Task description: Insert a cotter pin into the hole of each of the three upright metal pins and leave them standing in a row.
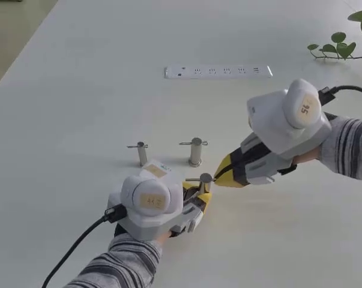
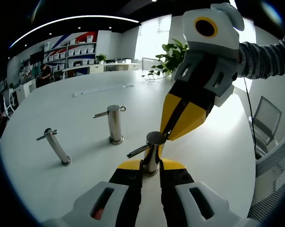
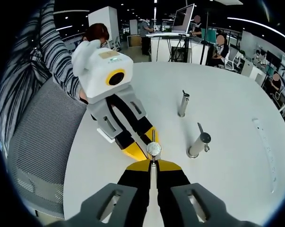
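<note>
- The left tool [image 1: 200,194] reaches in from the bottom of the head view; its yellow-tipped jaws are drawn narrow and clamp the lower shaft of the nearest metal pin [image 1: 205,182]; in the left gripper view the pin [image 2: 151,156] stands upright between the two jaws, its foot on the table [image 1: 78,90].
- A cotter pin [image 2: 137,152] runs through the hole just under this pin's head; its thin end sticks out on the side away from the right tool.
- The right tool [image 1: 220,175] comes in from the right, angled down; its jaws are pressed to a thin slit and the tips touch the side of the pin's head [image 3: 154,149]; whether they pinch the cotter pin's end cannot be told, since the tips hide it.
- In the right gripper view the cotter pin's free end [image 3: 153,135] shows beyond the head, with the left tool [image 3: 142,146] just behind it.
- Two more metal pins stand upright farther back, apart from both tools: the middle pin [image 1: 196,153] and the far pin [image 1: 142,154]; each has a cotter pin crosswise through its top.
- A white power strip [image 1: 218,71] lies well behind them; a green plant [image 1: 343,45] sits at the table's far right edge.
- Striped sleeves [image 1: 349,144] cover both arms.
</note>
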The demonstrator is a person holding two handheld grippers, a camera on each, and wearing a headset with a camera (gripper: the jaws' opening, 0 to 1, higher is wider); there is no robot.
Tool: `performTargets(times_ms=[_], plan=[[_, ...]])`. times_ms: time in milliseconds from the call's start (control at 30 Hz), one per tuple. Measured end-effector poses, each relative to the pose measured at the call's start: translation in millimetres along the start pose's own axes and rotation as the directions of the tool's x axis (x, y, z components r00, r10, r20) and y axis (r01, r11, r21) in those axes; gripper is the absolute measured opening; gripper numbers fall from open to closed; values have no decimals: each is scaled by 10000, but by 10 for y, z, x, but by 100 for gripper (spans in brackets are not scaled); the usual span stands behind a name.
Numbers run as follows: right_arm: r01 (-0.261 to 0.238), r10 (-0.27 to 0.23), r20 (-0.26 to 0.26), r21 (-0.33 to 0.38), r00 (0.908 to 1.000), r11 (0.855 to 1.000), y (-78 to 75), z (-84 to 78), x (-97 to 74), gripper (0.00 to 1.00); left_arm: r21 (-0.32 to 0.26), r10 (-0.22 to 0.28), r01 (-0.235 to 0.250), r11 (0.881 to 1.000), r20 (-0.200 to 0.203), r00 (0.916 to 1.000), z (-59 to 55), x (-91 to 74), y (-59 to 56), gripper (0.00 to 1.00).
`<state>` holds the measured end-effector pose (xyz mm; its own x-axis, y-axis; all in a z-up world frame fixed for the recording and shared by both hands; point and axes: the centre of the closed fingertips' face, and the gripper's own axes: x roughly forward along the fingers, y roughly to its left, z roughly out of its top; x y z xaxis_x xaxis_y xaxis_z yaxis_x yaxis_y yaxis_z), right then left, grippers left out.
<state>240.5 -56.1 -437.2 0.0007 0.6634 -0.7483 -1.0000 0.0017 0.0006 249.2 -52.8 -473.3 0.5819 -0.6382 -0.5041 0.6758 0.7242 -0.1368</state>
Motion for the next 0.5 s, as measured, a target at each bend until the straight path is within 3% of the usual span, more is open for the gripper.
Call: performTargets(times_ms=[267,367,500], plan=[[42,-42,-26,-50,10000,10000,-12,-6,15,0,-78,33,-33,10000,-1,10000,0,1,2,11],[127,-124,-131,248,9998,9996,-31,-25,25,1,-53,141,-141,9999,-19,9999,2,-14,24,19],[236,-232,-194,237,9995,9994,-32,-34,21,11,147,193,-190,9997,-146,9997,-19,-52,54,27]])
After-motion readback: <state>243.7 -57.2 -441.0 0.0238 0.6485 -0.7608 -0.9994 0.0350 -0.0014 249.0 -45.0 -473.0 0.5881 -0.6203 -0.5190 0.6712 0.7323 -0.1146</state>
